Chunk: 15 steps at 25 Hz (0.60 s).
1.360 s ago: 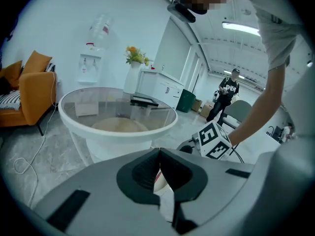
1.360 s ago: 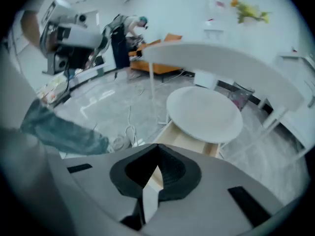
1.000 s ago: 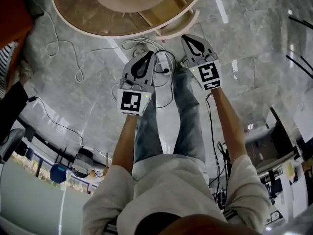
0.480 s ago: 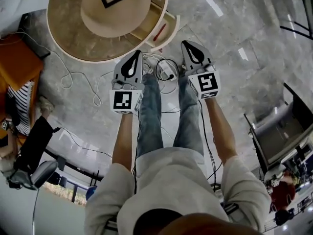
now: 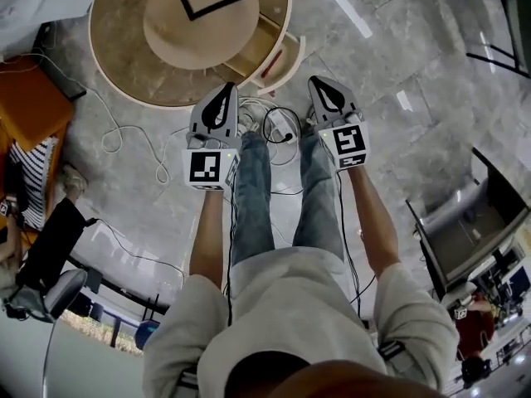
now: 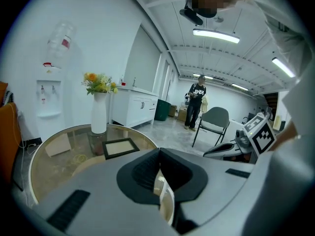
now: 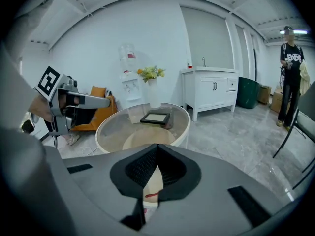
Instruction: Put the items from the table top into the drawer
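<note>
Hovering beside round glass-topped table (image 5: 116, 66): left gripper (image 5: 226, 89), right gripper (image 5: 319, 82), ribbed jaws closed, empty.

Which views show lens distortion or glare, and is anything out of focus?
Head view: light streaks glare on the polished floor, edges bend. Left gripper view: fisheye, dark corners, ceiling lamp overexposed. Right gripper view: same fisheye curving the walls; glass table looks sharp.
</note>
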{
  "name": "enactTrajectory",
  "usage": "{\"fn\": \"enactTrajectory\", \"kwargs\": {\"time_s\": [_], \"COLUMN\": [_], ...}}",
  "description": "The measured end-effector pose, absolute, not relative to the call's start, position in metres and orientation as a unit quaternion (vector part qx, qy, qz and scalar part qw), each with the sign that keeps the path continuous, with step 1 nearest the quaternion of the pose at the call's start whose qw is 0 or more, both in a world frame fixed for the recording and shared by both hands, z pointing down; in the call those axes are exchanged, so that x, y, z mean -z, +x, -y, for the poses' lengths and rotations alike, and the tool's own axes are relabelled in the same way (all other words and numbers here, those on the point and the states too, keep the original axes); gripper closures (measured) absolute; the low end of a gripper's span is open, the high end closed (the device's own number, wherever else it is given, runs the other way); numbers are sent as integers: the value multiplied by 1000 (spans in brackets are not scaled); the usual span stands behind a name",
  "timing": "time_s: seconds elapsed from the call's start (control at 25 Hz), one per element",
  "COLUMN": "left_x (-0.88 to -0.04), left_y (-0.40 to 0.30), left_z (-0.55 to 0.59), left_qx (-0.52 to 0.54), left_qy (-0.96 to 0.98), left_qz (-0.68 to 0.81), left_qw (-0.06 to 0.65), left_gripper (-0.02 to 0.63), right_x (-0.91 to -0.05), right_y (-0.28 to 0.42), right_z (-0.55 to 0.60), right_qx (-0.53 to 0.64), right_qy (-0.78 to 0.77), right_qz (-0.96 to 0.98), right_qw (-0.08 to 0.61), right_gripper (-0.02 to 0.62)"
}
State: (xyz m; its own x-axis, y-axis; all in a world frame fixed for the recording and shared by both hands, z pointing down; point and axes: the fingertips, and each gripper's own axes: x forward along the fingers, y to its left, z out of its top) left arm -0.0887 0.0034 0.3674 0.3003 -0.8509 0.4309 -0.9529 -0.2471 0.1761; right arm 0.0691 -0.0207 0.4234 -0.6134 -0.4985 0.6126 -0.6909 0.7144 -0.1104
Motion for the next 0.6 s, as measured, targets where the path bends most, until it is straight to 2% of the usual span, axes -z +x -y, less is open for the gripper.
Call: {"fn": "enactTrajectory", "kwargs": {"time_s": [0.6], "left_x": [-368], "left_y": [-234], "left_z": [-58], "left_qx": [-102], "left_qy": [688], "left_qz": [684], "left_qw": [222], "left_gripper": [591], "right_x": [-438], "right_y": [-114], "right_z": [74], "right_qx": [39], "right_qy": [102], "right_qz": [923], "right_qw": [370], "right_gripper": [571]}}
